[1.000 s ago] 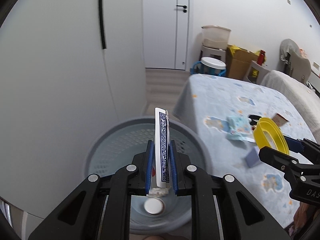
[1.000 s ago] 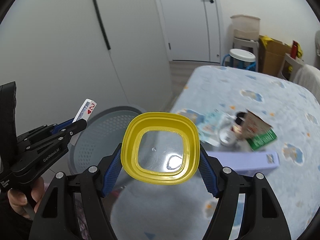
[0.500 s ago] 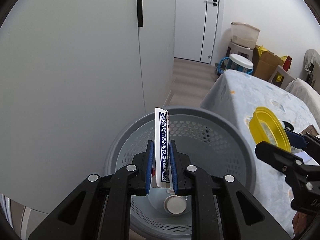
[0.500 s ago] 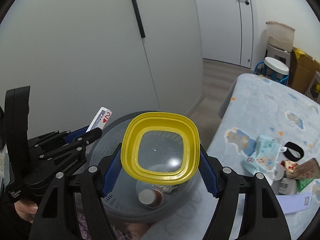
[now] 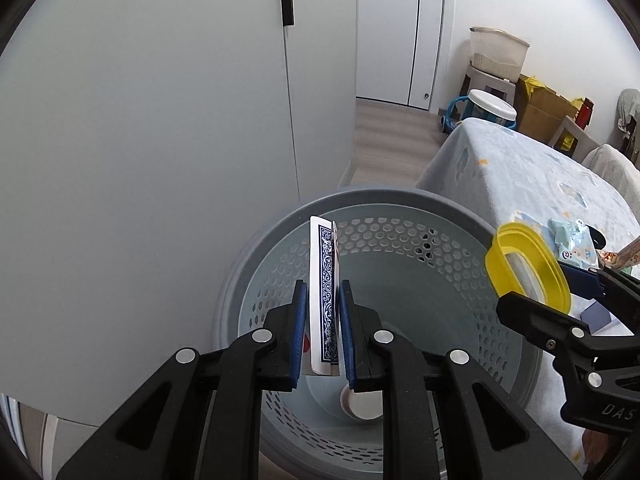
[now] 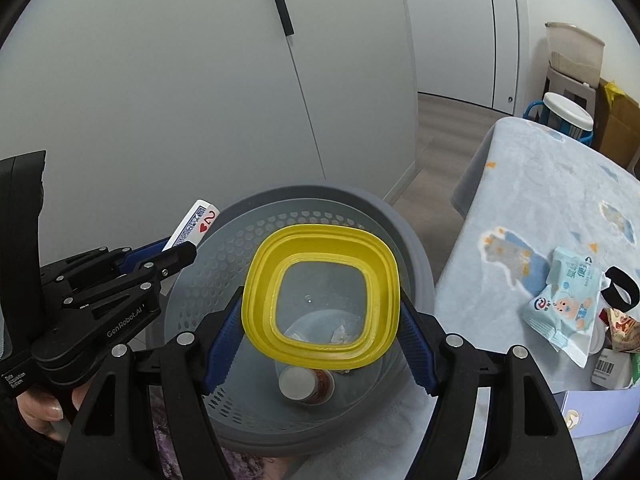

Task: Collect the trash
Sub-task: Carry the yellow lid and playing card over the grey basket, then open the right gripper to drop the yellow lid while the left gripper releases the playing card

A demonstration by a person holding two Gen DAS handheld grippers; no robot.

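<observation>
Left wrist view: white wardrobe doors [image 5: 160, 160], wood floor. Left tool [image 5: 323, 336] clamps upright playing cards [image 5: 323, 292] above perforated grey basket [image 5: 400, 248].

Right wrist view: right tool [image 6: 320, 332] grips square yellow lid [image 6: 320, 296] over basket; patterned bed [image 6: 540, 208] at 3 o'clock.

Playing cards [image 5: 325, 296]: lower end hidden between left tool [image 5: 323, 334] pads. Small bottle [image 6: 306, 385] on basket [image 6: 416, 264] floor half covered by yellow lid [image 6: 320, 296]; label unreadable. Purple box [image 6: 596, 408] at 4 o'clock cut by frame edge. Packets [image 6: 620, 328] at 3 o'clock cropped.
</observation>
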